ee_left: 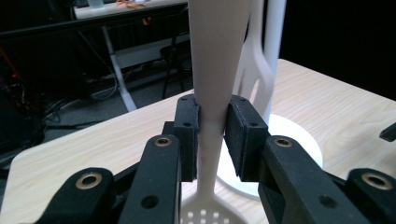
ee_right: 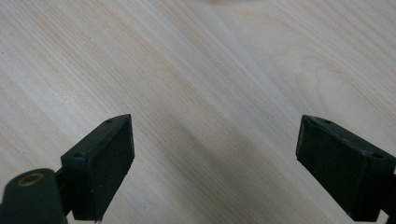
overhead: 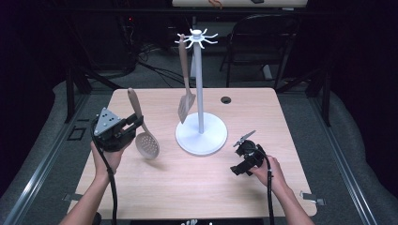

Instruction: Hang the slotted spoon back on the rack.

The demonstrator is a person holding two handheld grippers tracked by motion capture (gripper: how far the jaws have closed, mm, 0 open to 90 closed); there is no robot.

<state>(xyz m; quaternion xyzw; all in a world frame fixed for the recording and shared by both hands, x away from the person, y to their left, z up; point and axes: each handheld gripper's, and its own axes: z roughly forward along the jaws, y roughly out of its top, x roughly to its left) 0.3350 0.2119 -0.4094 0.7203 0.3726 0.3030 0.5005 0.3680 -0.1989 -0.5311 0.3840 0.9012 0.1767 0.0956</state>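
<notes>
Beige plastic, that skimmer (overhead: 142, 129): I had it by the narrow part of its handle in the left gripper (overhead: 133, 123), both pads pressed flat against the shaft in the left gripper view, where the skimmer (ee_left: 212, 93) ran up between them and its holed bowl sat below. From the high view it was clear of the table (overhead: 197, 183), tilted, handle end up and away from me, bowl hanging low toward the stand (overhead: 201, 126). I saw its shadow on the wood under the bowl.

Just beside it stood the white stand, a round base and a tall pole with a ring of hooks on top. 1 spatula (overhead: 185, 89) hung from a hook on the stand's left side, its slotted blade down near the base. In the left gripper view the spatula (ee_left: 254, 70) showed right behind the skimmer's handle.

My right gripper (overhead: 240, 149) rested low over the table well to the right of the stand. Its jaws stood wide apart with nothing between them, bare wood (ee_right: 201, 93) beneath.
</notes>
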